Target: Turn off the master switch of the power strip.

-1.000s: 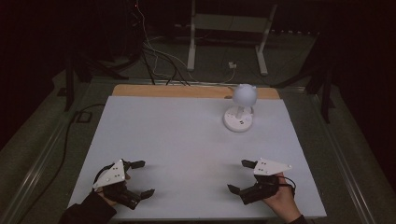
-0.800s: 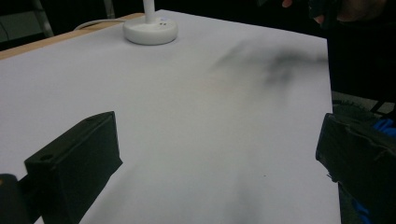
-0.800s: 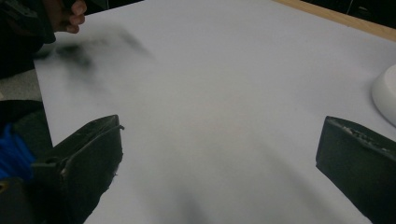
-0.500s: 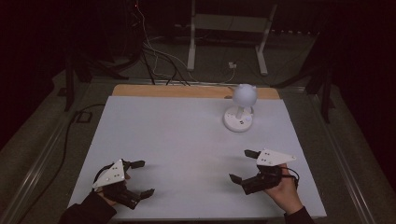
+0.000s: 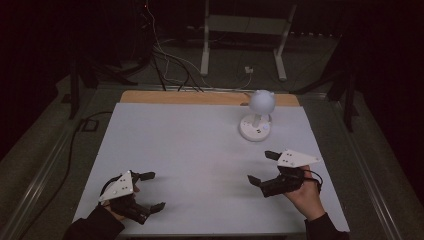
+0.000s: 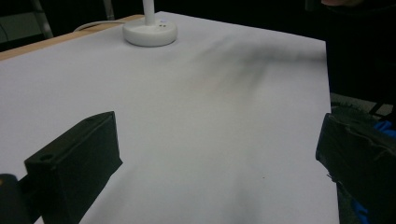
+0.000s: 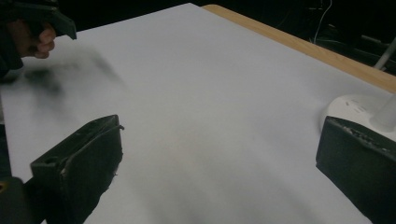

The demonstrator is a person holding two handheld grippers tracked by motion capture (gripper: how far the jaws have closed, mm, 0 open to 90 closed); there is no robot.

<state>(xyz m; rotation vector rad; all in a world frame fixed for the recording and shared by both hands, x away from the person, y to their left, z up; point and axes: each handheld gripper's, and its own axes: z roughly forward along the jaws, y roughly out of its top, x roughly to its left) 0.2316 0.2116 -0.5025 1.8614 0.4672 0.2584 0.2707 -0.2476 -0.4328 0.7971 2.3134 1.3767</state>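
With both jaws spread wide and nothing between them, my right gripper (image 5: 264,169) sits low over the near right part of the white rectangular table sheet (image 5: 200,150); my right hand (image 5: 302,196) holds it from behind. My left gripper (image 5: 150,191), black with a grey three-cornered plate on top, is likewise gaping and empty at the near left corner, well apart from the right one.

Surface: the sheet is bare between the grippers, matte, with soft grey shadows cast across it. A strip of light wooden tabletop (image 5: 190,97) shows along the far edge.

Only object on the sheet: a small white lamp with a round base and globe-shaped head (image 5: 259,114), upright at the far right, beyond my right gripper. Its base shows in the left gripper view (image 6: 150,32) and at the edge of the right gripper view (image 7: 357,109).

Room: dark. Grey floor beyond the table, loose cables (image 5: 165,60), and a pale metal stand (image 5: 245,37).
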